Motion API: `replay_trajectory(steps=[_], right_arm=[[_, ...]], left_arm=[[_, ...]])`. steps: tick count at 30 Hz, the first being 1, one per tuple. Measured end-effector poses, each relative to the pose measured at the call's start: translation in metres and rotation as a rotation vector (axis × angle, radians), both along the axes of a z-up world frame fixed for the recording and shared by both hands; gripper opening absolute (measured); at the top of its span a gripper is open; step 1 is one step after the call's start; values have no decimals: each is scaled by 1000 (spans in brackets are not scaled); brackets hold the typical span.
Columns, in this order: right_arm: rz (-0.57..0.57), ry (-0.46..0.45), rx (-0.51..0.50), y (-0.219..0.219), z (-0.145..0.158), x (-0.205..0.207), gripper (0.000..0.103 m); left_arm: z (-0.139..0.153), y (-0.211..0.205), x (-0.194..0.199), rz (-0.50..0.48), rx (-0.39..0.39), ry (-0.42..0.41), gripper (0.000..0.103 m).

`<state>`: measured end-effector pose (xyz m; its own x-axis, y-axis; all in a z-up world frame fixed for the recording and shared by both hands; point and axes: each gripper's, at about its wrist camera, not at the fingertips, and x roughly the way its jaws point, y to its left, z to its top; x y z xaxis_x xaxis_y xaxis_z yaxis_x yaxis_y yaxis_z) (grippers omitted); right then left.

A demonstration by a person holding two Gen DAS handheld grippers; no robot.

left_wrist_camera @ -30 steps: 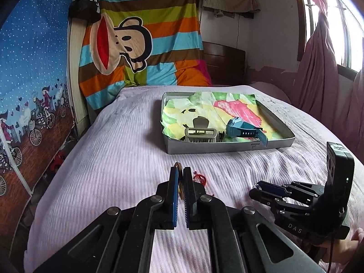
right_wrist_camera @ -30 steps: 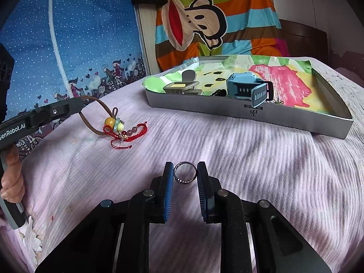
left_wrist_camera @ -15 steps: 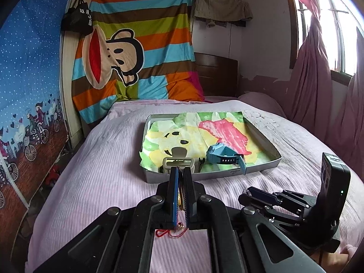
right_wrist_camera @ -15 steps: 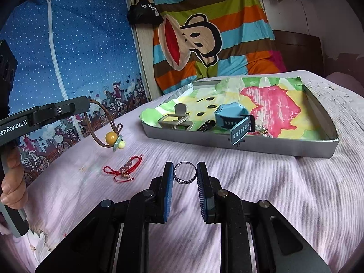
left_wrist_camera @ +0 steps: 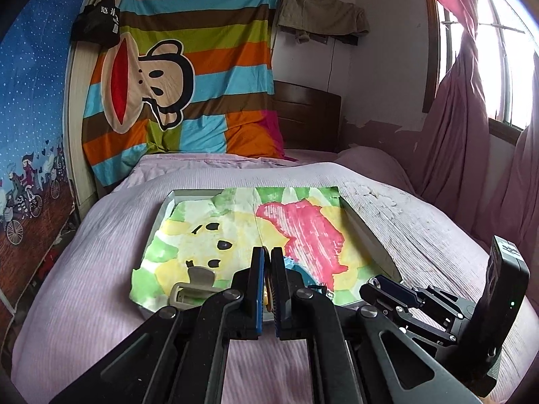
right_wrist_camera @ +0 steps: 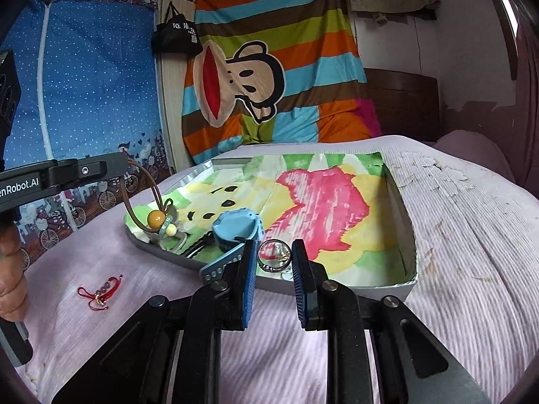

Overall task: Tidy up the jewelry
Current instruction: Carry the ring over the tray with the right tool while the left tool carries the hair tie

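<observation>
My left gripper (left_wrist_camera: 266, 260) is shut on a brown cord necklace (right_wrist_camera: 148, 192) whose yellow bead (right_wrist_camera: 155, 218) hangs over the near left corner of the grey tray (right_wrist_camera: 406, 208). My right gripper (right_wrist_camera: 273, 258) is shut on a silver ring (right_wrist_camera: 274, 260), held above the tray's front wall. The tray, lined with a painted sheet, holds a blue watch (right_wrist_camera: 235, 227) and a grey hair clip (left_wrist_camera: 193, 286). A red string bracelet (right_wrist_camera: 99, 291) lies on the pink bedspread, left of the tray.
The tray sits in the middle of a bed (left_wrist_camera: 101, 235) with a pink bedspread. A striped monkey cloth (left_wrist_camera: 182, 77) hangs at the head. A blue curtain (right_wrist_camera: 87, 77) is on the left, a window (left_wrist_camera: 488, 50) with pink drapes on the right.
Both grippers rose and moved forward toward the tray. The necklace was lifted off the bedspread and now hangs over the tray's corner; the red bracelet stayed on the bed.
</observation>
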<state>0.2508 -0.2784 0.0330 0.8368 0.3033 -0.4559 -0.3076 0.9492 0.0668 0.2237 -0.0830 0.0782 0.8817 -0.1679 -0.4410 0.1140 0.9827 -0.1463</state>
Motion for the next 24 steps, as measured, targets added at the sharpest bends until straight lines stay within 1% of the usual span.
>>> replay_trajectory(steps=[4, 7, 12, 16, 24], right_arm=[[3, 29, 9, 1, -8, 15, 18], [15, 57, -10, 7, -20, 23, 18], [28, 73, -19, 12, -26, 28, 18], [24, 108, -12, 12, -31, 35, 19], [32, 137, 4, 9, -36, 41, 19]], left_arm=[[-14, -7, 17, -7, -1, 23, 4], [-25, -9, 25, -14, 4, 42, 4], [-39, -9, 30, -16, 0, 69, 4], [-49, -10, 30, -18, 5, 93, 4], [-63, -2, 35, 5, -35, 142, 5]])
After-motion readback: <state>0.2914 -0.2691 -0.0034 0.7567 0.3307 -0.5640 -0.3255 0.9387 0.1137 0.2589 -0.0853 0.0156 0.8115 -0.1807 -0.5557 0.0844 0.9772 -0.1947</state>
